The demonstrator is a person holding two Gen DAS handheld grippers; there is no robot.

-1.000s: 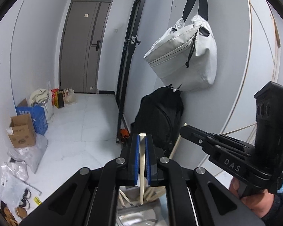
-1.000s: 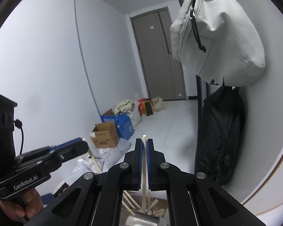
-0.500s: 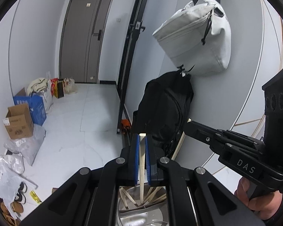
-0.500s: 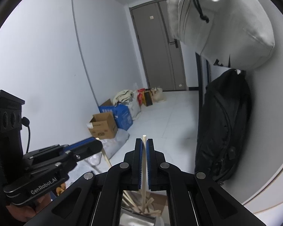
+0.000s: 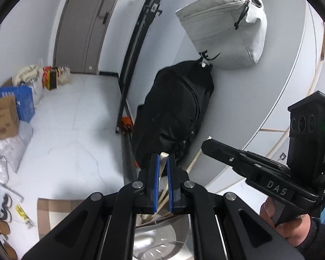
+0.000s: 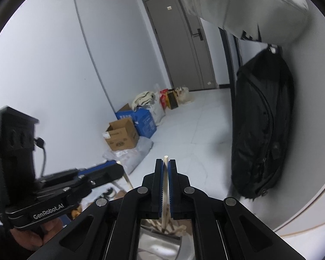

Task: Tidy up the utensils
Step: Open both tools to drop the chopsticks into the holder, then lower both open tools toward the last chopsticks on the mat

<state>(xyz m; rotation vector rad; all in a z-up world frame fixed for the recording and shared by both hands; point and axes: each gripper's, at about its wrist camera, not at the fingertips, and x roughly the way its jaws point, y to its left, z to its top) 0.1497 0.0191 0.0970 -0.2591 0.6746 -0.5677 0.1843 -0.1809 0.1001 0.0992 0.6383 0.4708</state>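
Observation:
My left gripper (image 5: pixel 161 158) has its blue pads slightly apart, with a pale wooden chopstick (image 5: pixel 161 169) leaning loosely between them over a shiny metal holder (image 5: pixel 160 242) that has several chopsticks in it. My right gripper (image 6: pixel 165 163) is shut on another chopstick (image 6: pixel 165 186), held upright above the same metal holder (image 6: pixel 160 244). The right gripper also shows in the left wrist view (image 5: pixel 208 146), and the left gripper in the right wrist view (image 6: pixel 117 165), each with a chopstick at its tip.
A black backpack (image 5: pixel 175 110) and a grey bag (image 5: pixel 225 23) hang on the wall at right. Cardboard and blue boxes (image 6: pixel 127 130) and bags sit on the white floor at left. A grey door (image 6: pixel 179 43) stands at the far end.
Both grippers have tilted down and rolled. The left pads have parted a little, and its chopstick now leans loose instead of being clamped upright. The right gripper still clamps its chopstick.

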